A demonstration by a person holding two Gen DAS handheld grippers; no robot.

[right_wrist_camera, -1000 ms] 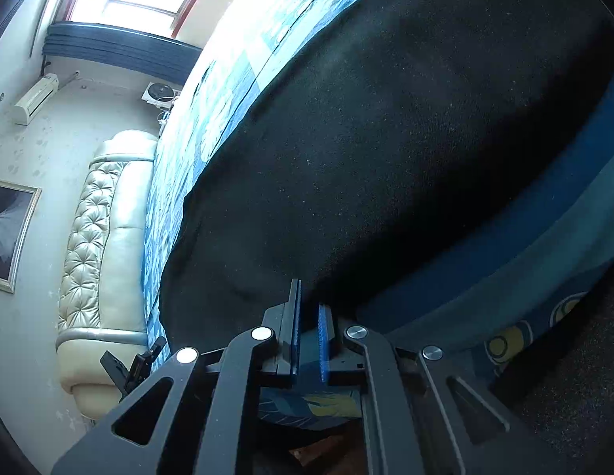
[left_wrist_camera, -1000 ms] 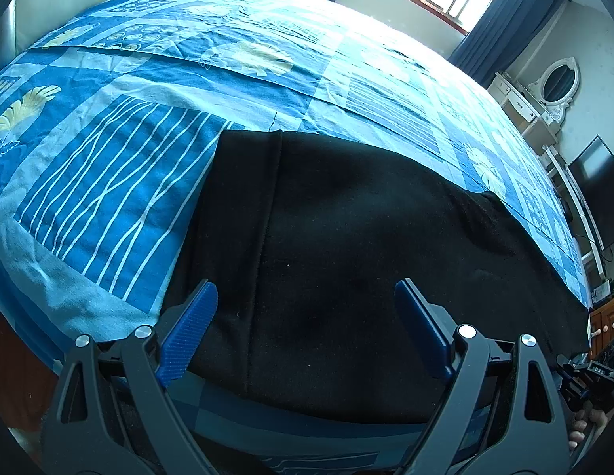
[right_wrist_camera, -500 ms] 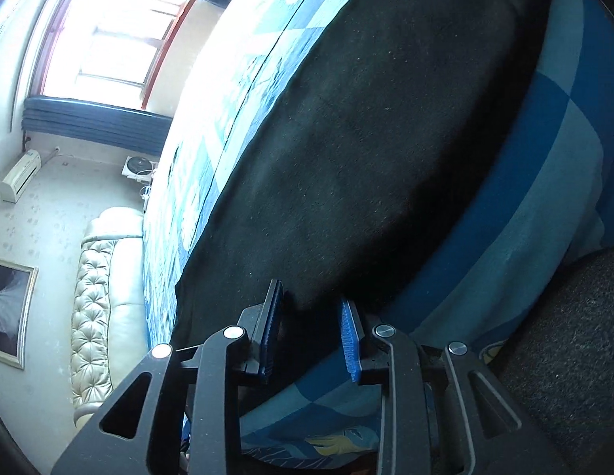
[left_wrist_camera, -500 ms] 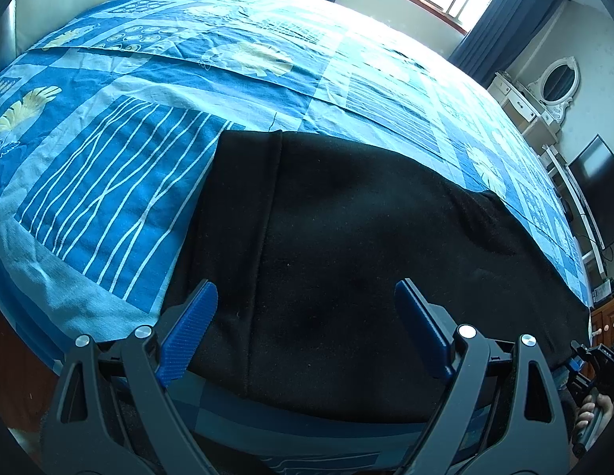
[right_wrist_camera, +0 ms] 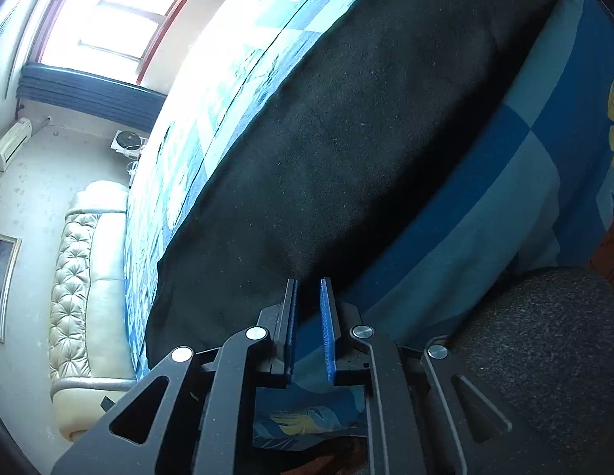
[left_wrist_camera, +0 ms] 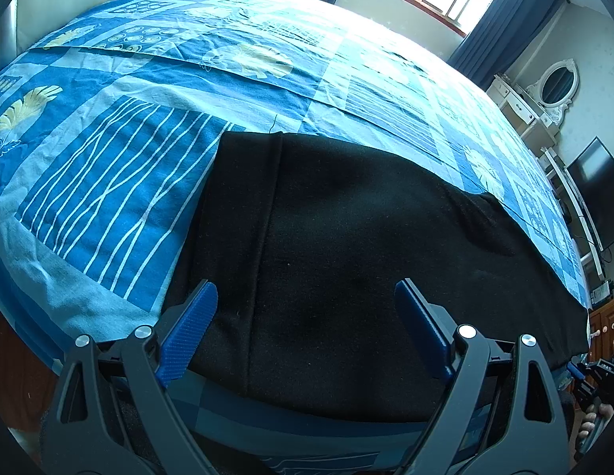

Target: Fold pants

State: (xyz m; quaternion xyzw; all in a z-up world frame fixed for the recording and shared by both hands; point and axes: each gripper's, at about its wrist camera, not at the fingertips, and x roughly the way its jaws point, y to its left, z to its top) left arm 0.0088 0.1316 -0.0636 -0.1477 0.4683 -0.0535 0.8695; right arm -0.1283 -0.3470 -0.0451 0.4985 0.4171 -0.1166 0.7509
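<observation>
While black pants point(left_wrist_camera: 346, 257) lie lengthwise along bed edge | left claw point(left_wrist_camera: 307, 332) spread | right claw point(right_wrist_camera: 308, 328) slightly parted, just closing, empty

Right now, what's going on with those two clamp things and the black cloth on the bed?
A person is folding black pants spread on a blue patterned bedspread, holding a gripper in each hand. The left gripper is wide open over the near edge of the pants, gripping nothing. The right gripper sits at the pants' edge; its jaws have just been narrowing, a small gap remains, and no cloth is pinched.
</observation>
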